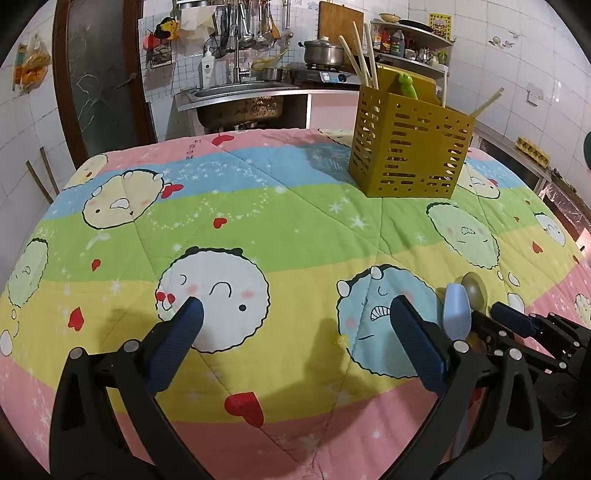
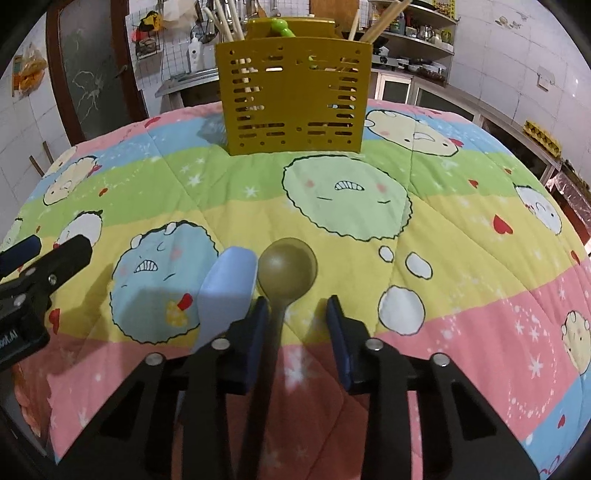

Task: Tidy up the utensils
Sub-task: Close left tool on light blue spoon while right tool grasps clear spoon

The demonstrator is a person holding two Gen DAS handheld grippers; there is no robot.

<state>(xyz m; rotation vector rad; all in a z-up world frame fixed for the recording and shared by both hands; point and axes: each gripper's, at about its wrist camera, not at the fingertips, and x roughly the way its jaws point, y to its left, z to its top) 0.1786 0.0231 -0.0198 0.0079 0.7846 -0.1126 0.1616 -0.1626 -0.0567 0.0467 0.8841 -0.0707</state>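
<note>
Right wrist view: the right gripper straddles the olive spoon at lower centre, jaws apart, not pressing; the blue spatula lies beside. The left gripper gapes empty.

Utensils and tools on the table, counted.

Two utensils lie loose on the one cartoon-print quilt: one olive spoon and one pale blue spatula. One yellow slotted holder stands on it, with one green frog-topped utensil inside and at least five wooden chopsticks, three in one end and two or more in the other; the exact number cannot be told through the slots. Two grippers are in view, the left gripper and the right gripper, each with two blue-padded fingers.
</note>
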